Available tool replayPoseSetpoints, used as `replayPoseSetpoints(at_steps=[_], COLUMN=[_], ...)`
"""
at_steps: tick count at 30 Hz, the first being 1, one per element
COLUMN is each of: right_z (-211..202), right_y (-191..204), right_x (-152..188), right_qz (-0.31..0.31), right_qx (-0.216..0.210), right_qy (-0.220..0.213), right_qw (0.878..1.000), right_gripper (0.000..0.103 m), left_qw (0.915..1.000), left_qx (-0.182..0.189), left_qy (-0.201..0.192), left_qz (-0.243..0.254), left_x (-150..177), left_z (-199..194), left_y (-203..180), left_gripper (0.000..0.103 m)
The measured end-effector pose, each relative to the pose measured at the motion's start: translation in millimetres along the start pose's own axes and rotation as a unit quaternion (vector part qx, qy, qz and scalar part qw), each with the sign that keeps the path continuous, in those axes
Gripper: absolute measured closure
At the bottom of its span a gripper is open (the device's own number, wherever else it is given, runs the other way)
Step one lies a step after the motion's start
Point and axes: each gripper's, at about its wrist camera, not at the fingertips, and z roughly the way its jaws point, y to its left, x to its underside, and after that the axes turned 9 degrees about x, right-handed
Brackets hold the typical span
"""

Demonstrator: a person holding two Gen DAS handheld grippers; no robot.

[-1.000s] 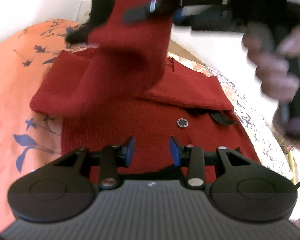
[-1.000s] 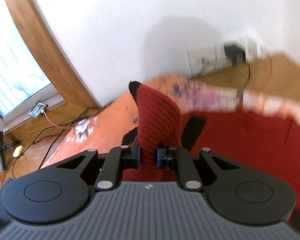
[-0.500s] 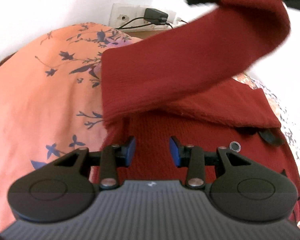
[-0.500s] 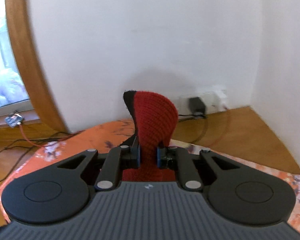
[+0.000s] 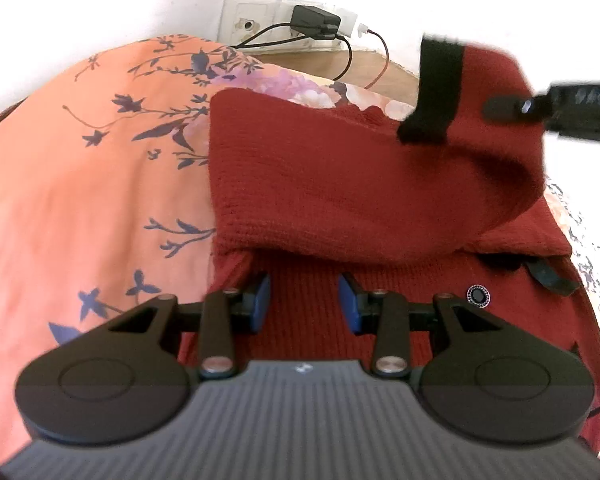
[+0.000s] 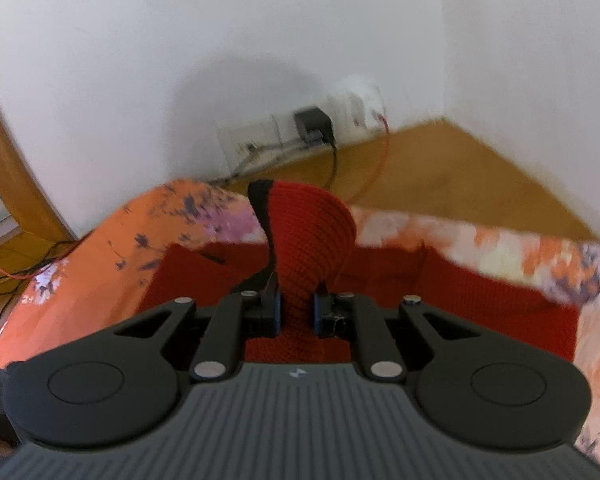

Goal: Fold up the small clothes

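A dark red knit cardigan (image 5: pixel 380 304) with black trim lies on an orange floral sheet (image 5: pixel 80 200). Its sleeve (image 5: pixel 340 184) is drawn across the body toward the right, its black cuff (image 5: pixel 436 92) raised. My right gripper (image 6: pixel 296 310) is shut on that sleeve (image 6: pixel 308 236) near the cuff; in the left wrist view it shows blurred at the upper right (image 5: pixel 540 106). My left gripper (image 5: pixel 304 302) stands open low over the cardigan's body, nothing between its blue pads. A round button (image 5: pixel 478 295) sits right of it.
A wall socket with a black charger (image 5: pixel 314 20) and cables sits behind the bed, also seen from the right wrist (image 6: pixel 314 124). Wooden floor (image 6: pixel 440 168) lies beyond the bed's edge. A wooden frame (image 6: pixel 8 168) curves at the left.
The right gripper has carried the sleeve down and rightward across the cardigan's body. The left gripper stayed open, shifting slightly over the garment.
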Motion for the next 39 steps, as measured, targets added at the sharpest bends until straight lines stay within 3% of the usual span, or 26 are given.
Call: replayPoseSetpoints(at_steps=[9,11,14,17,22,28,34,36,39], right_z=[51.9,54.6,45.8,23.9,-1.2,19.1,49.6,52.3,52.1], right_y=[-21.3,-25.3,-27.3,-22.8,-7.0,19.2,20.7,18.1,12.0], right_x=[31.7,32.9,29.5,21.5,9.8,17.7,28.5,32.4,34.9], right_qz=[0.024,0.041,0.051,0.042,-0.005,-0.051,-0.047,-0.046,-0.042], right_qx=[0.047,0.052,0.057,0.066,0.044,0.025,0.037,0.039,0.04], right_qy=[0.04,0.05,0.047,0.022,0.0,0.021,0.03,0.025,0.018], right_qw=[0.998,0.997,0.996,0.997,0.999,0.998,0.998,0.998,0.998], right_gripper=[0.083,0.068,0.056,0.047,0.042,0.041,0.043,0.048,0.068], left_qw=[1.0,1.0,1.0,0.9999,0.9998,0.9997,0.9994,0.9993,0.9992], left_qx=[-0.006,-0.006,-0.001,-0.001,0.001,-0.014,-0.026,-0.03,-0.031], left_qy=[0.002,0.0,-0.005,-0.011,-0.02,-0.02,-0.022,-0.023,-0.024], left_qz=[-0.003,0.0,0.002,0.006,0.008,0.004,-0.006,-0.006,-0.009], left_x=[-4.4,-6.4,-9.8,-14.4,-23.3,-29.7,-32.9,-33.0,-34.0], left_z=[-7.1,-10.9,-17.1,-23.2,-25.2,-16.3,-8.2,-6.9,-4.5], left_y=[-8.1,-11.4,-16.4,-23.1,-30.0,-30.1,-28.4,-28.5,-28.6], left_gripper=[0.064,0.064,0.064,0.064,0.064,0.064,0.064,0.064,0.064])
